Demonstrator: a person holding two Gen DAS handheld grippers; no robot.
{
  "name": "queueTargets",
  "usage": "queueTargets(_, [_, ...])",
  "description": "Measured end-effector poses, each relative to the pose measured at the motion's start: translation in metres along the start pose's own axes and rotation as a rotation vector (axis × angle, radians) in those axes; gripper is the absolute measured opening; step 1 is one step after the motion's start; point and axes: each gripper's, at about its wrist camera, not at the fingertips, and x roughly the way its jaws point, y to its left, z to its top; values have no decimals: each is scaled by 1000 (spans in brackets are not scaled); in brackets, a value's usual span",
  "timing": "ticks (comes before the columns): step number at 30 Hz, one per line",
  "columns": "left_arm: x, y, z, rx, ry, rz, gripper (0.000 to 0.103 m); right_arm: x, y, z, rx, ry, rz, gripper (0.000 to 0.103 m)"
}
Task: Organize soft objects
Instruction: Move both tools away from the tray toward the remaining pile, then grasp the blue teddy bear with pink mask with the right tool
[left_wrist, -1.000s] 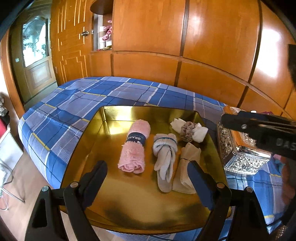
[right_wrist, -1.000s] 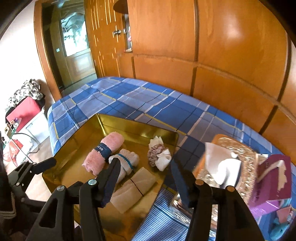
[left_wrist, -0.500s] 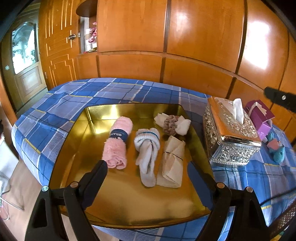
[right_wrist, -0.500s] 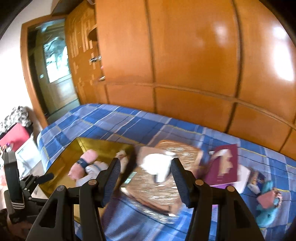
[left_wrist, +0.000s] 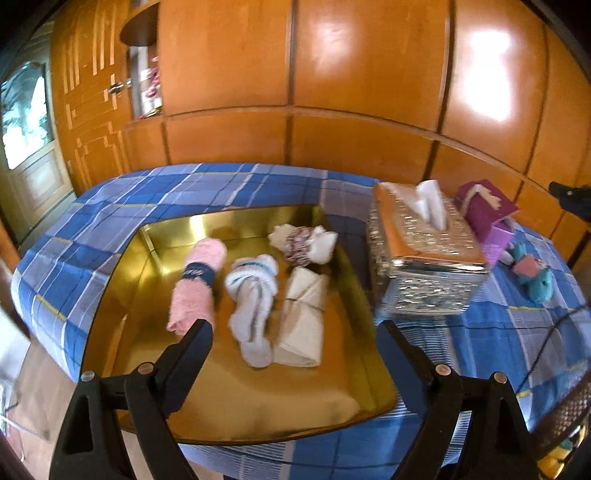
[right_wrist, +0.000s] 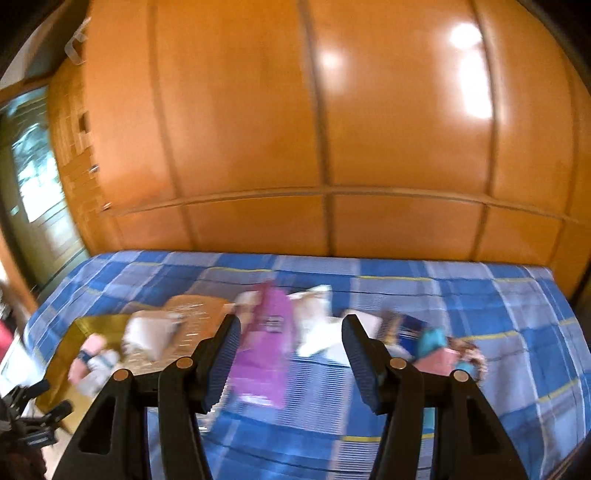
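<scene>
Soft rolls, four of them, already sit in the gold tray (left_wrist: 118, 295) beneath my left gripper (left_wrist: 291, 354), spread and empty. Farther right, my right gripper (right_wrist: 291, 354), also spread, faces loose plush toys (right_wrist: 439, 350) still unsorted.

Right wrist view smeared throughout by motion blur. Purple packet (right_wrist: 264, 354) between the tong fingers reduced to a streak, printing unreadable. White shape (right_wrist: 317, 325) beside it too soft to identify. Teal and pink soft toy (right_wrist: 441, 350) partly hidden behind the right finger. Gold tray (right_wrist: 66, 354) cut by the left edge, its rolls only pink and pale smudges. In the left wrist view, lettering on the pink roll's dark band (left_wrist: 197, 275) too small to read. Dark object (left_wrist: 572, 197) cropped at the right edge.
</scene>
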Motion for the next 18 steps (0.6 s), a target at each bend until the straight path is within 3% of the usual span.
queueTargets(8, [-10, -37, 9, 92, -8, -102, 90, 20, -117, -1, 262, 28, -190, 57])
queueTargets(15, [-8, -73, 12, 186, 18, -175, 90, 65, -189, -33, 478, 112, -261, 57])
queueTargets(18, [-5, -90, 11, 226, 37, -200, 90, 79, -214, -52, 614, 198, -268, 57])
